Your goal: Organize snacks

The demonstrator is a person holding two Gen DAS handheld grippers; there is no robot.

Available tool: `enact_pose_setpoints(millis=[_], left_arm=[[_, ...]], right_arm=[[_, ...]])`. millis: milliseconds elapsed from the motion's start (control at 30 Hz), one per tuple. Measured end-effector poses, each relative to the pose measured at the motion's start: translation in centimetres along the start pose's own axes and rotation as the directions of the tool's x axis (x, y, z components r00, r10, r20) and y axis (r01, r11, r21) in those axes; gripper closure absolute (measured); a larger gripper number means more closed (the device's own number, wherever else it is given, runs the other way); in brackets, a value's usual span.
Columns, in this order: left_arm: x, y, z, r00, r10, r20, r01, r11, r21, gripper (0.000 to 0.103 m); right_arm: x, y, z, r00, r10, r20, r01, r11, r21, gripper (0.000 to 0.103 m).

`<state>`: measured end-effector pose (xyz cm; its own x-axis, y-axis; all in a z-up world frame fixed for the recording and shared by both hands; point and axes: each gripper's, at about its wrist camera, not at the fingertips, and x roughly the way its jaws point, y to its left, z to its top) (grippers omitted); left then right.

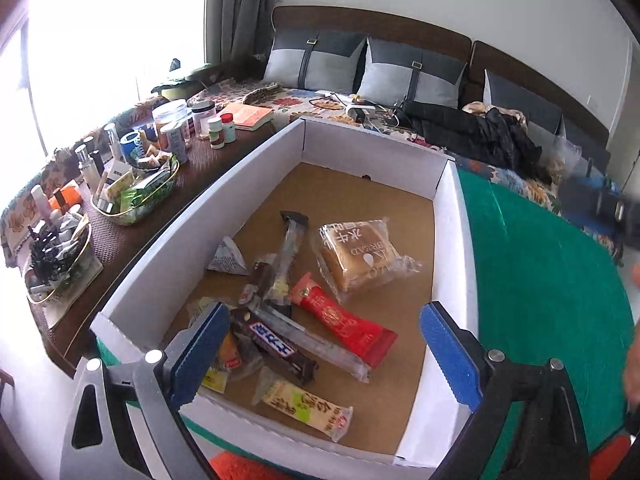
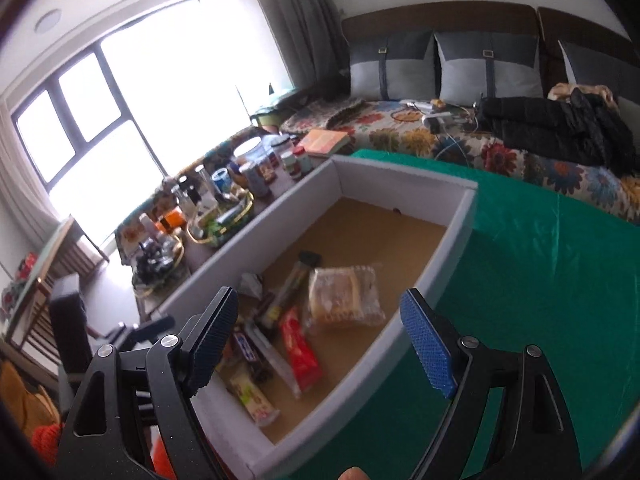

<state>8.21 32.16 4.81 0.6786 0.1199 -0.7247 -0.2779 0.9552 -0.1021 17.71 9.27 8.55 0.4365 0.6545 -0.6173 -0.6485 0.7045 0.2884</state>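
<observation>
Jaws on both the left gripper [image 1: 322, 354] and right gripper [image 2: 322, 344] stand wide, empty, above the box [image 1: 168, 248]. Snacks [image 1: 344, 322] appear deposited; next, sort or fetch more.

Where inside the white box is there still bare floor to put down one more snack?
The far half of the box, between the back wall and the bread pack, is bare. Also the strip along the right wall. Crowded: the near left corner, around the chocolate bar and red packet.
</observation>
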Motion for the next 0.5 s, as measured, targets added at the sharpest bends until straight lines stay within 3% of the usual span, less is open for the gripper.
enact_pose_setpoints(millis=[167,233,333,500], left_arm=[[-2.1,-1.3,0.2,0.996,0.083,0.033,-0.084,0.996,0.005,0.007],[-3.4,-1.4,0.5,0.989,0.129,0.065,-0.130,0.992,0.000,0.001],[-4.6,-1.4,0.6,0.978,0.175,0.117,-0.177,0.984,0.009,0.000],[-5.4,-1.9,0.7,0.963,0.233,0.136,-0.239,0.970,0.032,0.000]], right_arm=[[-0.1,-0.8,-2.8,0.999,-0.033,-0.032,0.034,0.999,0.026,0.017],[-0.3,-1.2,-3.6,0.998,-0.048,-0.039,0.049,0.998,0.029,0.017],[-0.7,-1.3,-4.2,0.997,-0.071,-0.039,0.072,0.997,0.021,0.017],[-1.3,-1.2,-4.3,0.996,-0.089,-0.031,0.090,0.996,0.012,0.017]])
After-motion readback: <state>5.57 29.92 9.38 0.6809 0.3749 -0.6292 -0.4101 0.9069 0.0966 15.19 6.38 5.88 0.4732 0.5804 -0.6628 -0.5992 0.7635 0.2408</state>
